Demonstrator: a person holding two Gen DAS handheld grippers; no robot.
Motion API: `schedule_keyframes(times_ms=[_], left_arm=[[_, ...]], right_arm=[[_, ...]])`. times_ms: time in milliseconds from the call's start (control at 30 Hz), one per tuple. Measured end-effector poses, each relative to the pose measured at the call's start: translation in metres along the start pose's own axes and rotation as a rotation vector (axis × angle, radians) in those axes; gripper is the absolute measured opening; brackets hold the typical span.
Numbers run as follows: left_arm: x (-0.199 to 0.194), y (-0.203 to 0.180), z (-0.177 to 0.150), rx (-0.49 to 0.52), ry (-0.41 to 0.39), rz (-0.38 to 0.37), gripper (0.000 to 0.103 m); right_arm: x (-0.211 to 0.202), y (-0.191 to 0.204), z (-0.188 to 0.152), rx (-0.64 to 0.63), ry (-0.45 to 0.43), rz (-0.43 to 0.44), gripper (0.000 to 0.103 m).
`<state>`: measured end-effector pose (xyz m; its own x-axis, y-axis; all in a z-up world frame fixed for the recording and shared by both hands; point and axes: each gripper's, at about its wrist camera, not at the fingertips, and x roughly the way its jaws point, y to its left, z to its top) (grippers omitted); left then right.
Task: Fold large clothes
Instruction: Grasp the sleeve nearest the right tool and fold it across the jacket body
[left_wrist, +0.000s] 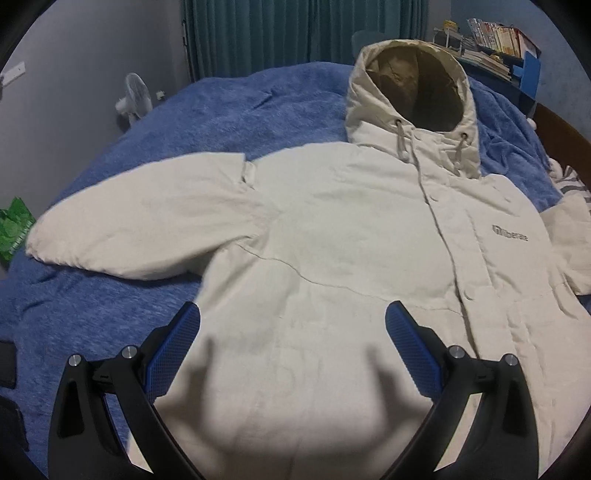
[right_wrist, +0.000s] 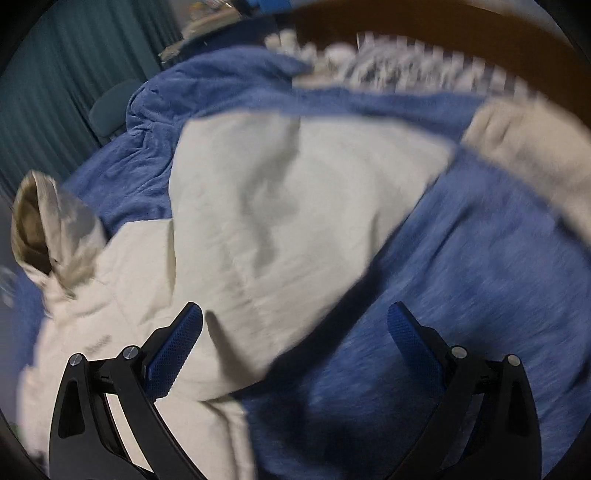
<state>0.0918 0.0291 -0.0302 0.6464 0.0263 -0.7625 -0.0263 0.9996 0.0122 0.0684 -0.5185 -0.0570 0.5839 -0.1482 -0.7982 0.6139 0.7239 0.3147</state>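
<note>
A large cream hooded jacket (left_wrist: 332, 229) lies front-up on a blue blanket (left_wrist: 229, 107), hood (left_wrist: 410, 85) at the far end, one sleeve (left_wrist: 140, 229) spread to the left. My left gripper (left_wrist: 291, 325) is open and empty, above the jacket's lower front. In the right wrist view the jacket (right_wrist: 258, 221) shows blurred, its other sleeve (right_wrist: 314, 166) reaching toward the upper right, hood (right_wrist: 40, 229) at the left. My right gripper (right_wrist: 295, 325) is open and empty, over the sleeve's lower edge and the blanket (right_wrist: 461, 277).
Teal curtains (left_wrist: 295, 29) hang behind the bed. A white fan (left_wrist: 135, 96) stands at the left wall. A blue shelf with books (left_wrist: 509, 48) is at the back right. A green bag (left_wrist: 14, 229) lies at the left edge. A brown headboard (right_wrist: 443, 26) borders the bed.
</note>
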Motion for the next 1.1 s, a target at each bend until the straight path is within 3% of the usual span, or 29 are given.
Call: schedule_keyframes(times_ms=[100,167,233,333,467,533,767,800,867,967,1100], left_arm=[[0.003,-0.007,-0.003,0.029,0.012,-0.003,0.096],[0.002,-0.011,-0.004,0.043,0.008,-0.001,0.096],[0.0,-0.013,-0.004,0.054,-0.002,-0.004,0.096],[-0.002,-0.015,-0.003,0.067,-0.015,-0.003,0.096],[-0.002,-0.015,-0.001,0.066,-0.018,-0.005,0.096],[0.001,-0.015,0.001,0.063,-0.016,-0.005,0.096],[0.012,-0.017,0.004,0.056,-0.001,-0.013,0.096],[0.013,-0.017,0.004,0.058,0.0,-0.014,0.096],[0.015,-0.016,0.005,0.059,0.002,-0.006,0.096],[0.019,-0.013,0.006,0.056,0.006,-0.002,0.096],[0.021,0.0,0.009,0.021,0.01,-0.007,0.096]], right_arm=[[0.018,0.001,-0.006,0.052,0.118,0.13,0.083],[0.024,0.008,-0.008,0.025,0.134,0.154,0.06],[0.027,0.013,-0.002,0.014,0.112,0.156,0.054],[0.026,0.012,0.013,0.02,0.041,0.163,0.053],[0.021,-0.004,0.03,0.073,-0.074,0.115,0.074],[0.02,-0.017,0.036,0.125,-0.117,0.124,0.077],[0.031,-0.09,0.043,0.539,-0.214,0.4,0.076],[0.034,-0.095,0.043,0.567,-0.219,0.432,0.073],[0.037,-0.091,0.046,0.553,-0.212,0.438,0.043],[0.029,-0.07,0.05,0.465,-0.239,0.411,0.02],[0.003,-0.049,0.053,0.347,-0.287,0.411,0.014]])
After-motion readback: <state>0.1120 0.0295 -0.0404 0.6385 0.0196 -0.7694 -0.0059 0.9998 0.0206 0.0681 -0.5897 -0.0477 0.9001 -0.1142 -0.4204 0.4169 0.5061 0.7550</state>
